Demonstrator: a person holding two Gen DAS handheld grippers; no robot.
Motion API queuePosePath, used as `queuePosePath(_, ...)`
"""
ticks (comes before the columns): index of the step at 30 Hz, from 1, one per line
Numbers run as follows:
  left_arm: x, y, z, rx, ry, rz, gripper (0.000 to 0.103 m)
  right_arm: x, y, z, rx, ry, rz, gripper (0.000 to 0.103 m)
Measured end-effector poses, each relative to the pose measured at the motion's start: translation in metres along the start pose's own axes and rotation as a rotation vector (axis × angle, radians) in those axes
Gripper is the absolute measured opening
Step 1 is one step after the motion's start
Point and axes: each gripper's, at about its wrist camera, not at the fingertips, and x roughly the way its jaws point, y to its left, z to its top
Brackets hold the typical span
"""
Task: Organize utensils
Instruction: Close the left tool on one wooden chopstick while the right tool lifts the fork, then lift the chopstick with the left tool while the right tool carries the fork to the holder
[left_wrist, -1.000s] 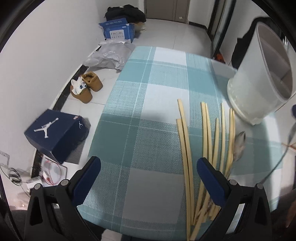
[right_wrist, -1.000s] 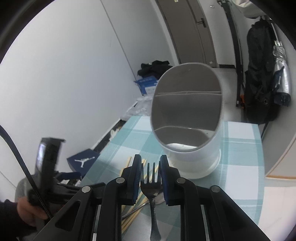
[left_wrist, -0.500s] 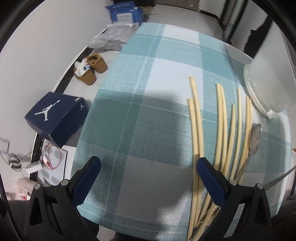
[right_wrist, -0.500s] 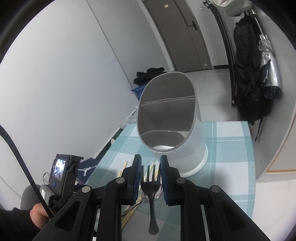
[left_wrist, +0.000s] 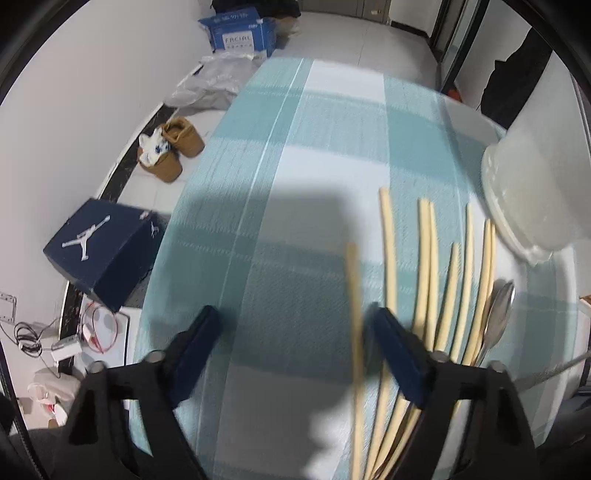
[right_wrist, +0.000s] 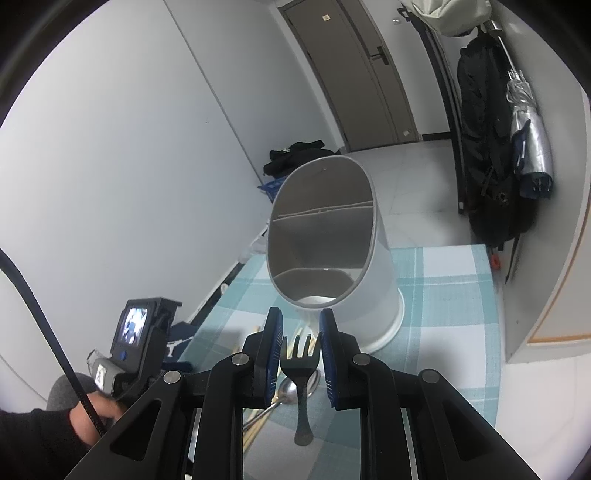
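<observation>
The left gripper, wide apart a second ago, is closing on one chopstick at lower centre, while the right gripper stays clamped on the fork before the holder.

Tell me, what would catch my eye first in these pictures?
Probably the dark fork pinched upright in the right gripper, aimed at a tall white holder with dividers on the checked tablecloth. Next, the pale chopsticks fanned beside a spoon, with one chopstick between the closing jaws of the left gripper.
</observation>
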Motion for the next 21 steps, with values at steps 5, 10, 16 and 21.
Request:
queuePosePath(5, -0.003, -0.012, 0.007, 0.028, -0.036, -0.015, 0.025, 0.001, -0.001, 0.002, 0.005, 0.005, -0.001, 0.019)
queuePosePath(10, -0.004, -0.018, 0.009, 0.011, -0.028, -0.043, 0.003, 0.0, 0.002, 0.003, -0.014, 0.006, -0.006, 0.019)
queuePosePath(16, -0.03, -0.003, 0.012, -0.068, -0.121, -0.095, 0.003, -0.001, 0.003, 0.004, -0.018, 0.001, -0.028, 0.019)
queuePosePath(21, -0.082, 0.008, 0.006, -0.114, -0.312, -0.152, 0.003, -0.007, 0.005, 0.002, 0.0, -0.006, -0.031, 0.019)
